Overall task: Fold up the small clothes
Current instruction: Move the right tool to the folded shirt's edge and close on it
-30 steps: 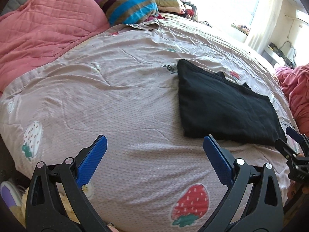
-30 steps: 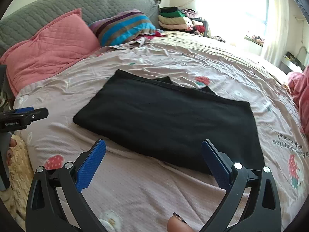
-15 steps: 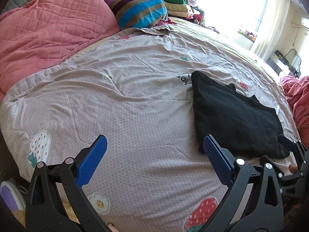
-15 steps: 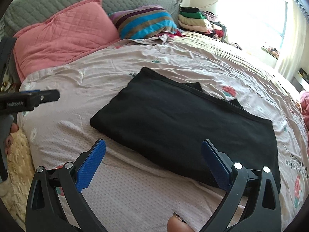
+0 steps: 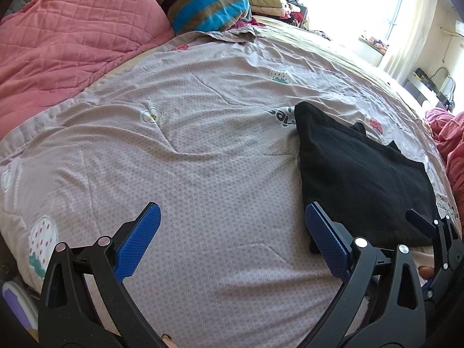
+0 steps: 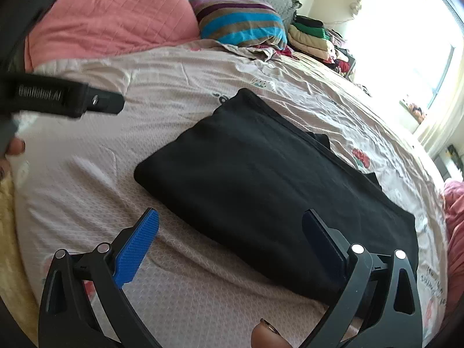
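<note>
Black cloth, a folded garment [image 6: 269, 191], lies flat on the pale printed bedsheet [image 5: 203, 150]. My right gripper [image 6: 230, 246] hangs over its near edge with jaws spread wide and nothing between them; the cloth runs ahead and under my right-hand finger. My left gripper [image 5: 232, 237] is also wide open and empty over bare sheet, the garment just beyond its right finger. Farther ahead sit a pink quilted pillow [image 5: 72, 29] and a striped pillow [image 5: 206, 3].
</note>
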A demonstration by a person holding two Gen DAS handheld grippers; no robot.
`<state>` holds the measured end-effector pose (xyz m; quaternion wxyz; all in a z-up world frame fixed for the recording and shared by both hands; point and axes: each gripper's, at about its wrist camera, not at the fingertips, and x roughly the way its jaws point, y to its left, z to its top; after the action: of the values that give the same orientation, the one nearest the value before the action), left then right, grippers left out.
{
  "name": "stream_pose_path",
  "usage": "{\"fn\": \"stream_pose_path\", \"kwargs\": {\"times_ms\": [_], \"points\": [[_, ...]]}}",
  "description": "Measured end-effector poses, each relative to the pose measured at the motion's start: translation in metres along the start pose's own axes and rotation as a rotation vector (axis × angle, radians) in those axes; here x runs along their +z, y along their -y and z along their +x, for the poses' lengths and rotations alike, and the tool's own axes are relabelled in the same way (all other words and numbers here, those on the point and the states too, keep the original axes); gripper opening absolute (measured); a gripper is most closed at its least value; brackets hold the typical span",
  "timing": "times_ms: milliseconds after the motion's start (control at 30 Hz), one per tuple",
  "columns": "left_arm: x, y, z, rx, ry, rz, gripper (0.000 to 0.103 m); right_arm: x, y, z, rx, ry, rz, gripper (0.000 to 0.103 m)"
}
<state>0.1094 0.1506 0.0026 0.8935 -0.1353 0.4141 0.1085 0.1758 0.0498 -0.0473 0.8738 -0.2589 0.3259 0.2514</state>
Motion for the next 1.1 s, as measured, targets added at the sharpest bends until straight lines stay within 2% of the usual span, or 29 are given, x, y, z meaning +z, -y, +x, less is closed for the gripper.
{"fn": "stream_pose_path", "kwargs": {"times_ms": [267,667,867,933,1033,1100], "points": [[0.013,0.006,0.019,0.006,-0.018,0.018,0.093,0.003,-0.009,0.032,-0.049,-0.034,-0.055,0.098],[0.036,0.021,0.047,0.013,-0.052,0.024,0.093,0.023,-0.008,0.058,-0.1,-0.009,-0.113,0.099],[0.054,0.03,0.066,0.01,-0.08,0.023,0.093,0.024,0.0,0.055,-0.117,0.041,-0.094,0.097],[0.06,0.034,0.071,-0.001,-0.092,0.025,0.093,0.023,0.005,0.048,-0.124,0.074,-0.079,0.094],[0.066,0.039,0.076,-0.044,-0.112,0.011,0.093,0.02,0.009,0.041,-0.102,0.105,-0.074,0.073],[0.069,0.043,0.081,-0.097,-0.137,-0.005,0.093,0.018,0.009,0.037,-0.063,0.119,-0.084,0.055]]}}
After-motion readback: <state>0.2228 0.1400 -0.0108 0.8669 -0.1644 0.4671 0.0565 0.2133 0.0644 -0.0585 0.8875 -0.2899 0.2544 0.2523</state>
